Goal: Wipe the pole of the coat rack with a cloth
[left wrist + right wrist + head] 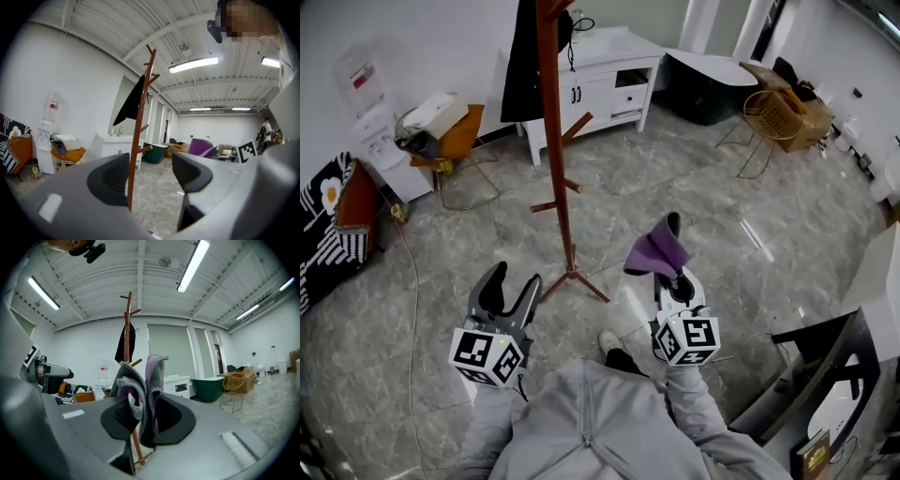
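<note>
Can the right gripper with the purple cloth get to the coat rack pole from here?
Probably yes. The right gripper is shut on the purple cloth, and only bare floor shows between it and the pole. The open left gripper sits off to the side, not in the way.

Floor: glossy grey marbled tiles.
Centre: a red-brown coat rack stood on its spread feet.
Back: a white cabinet, a dark tub and a gold wire chair.
Left: a water dispenser, an orange chair and a thin cable trailing over the tiles.
</note>
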Demonstrator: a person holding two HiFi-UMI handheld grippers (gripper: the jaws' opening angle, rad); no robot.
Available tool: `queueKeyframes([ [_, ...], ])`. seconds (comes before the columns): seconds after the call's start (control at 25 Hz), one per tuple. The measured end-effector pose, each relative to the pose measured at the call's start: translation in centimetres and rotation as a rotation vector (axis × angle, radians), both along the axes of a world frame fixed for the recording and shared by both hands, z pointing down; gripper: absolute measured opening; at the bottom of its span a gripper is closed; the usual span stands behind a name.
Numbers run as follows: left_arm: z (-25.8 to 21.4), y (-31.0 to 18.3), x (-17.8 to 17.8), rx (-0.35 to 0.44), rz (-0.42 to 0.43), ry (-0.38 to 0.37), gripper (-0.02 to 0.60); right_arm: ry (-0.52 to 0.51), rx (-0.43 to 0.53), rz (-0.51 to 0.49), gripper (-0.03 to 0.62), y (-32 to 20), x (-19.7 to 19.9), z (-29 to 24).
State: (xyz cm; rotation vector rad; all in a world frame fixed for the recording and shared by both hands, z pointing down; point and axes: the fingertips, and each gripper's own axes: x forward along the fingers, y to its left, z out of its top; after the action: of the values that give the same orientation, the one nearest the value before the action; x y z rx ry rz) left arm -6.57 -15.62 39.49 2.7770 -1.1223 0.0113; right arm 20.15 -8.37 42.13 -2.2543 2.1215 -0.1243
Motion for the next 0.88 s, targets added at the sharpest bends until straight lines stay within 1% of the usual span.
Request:
queueKeyframes([
  [0.32,-0.4,-0.3,0.1,0.01,0.013,-0.009,0.308,0.003,0.012,0.009,0.057,0.0,0.0,-0.3],
  [0.68,-0.2,-0.7,-1.0,-0.001,-0.006,0.002,0.308,0.044,0.005,-0.018,0.057,-1.2,-1.6,-0.9],
  [0.88,0.2,-0.9,-1.5,-0.009,-0.015,0.007,0.308,0.043,-0.004,-0.025,0.057,-1.6,-1.8,-0.7],
])
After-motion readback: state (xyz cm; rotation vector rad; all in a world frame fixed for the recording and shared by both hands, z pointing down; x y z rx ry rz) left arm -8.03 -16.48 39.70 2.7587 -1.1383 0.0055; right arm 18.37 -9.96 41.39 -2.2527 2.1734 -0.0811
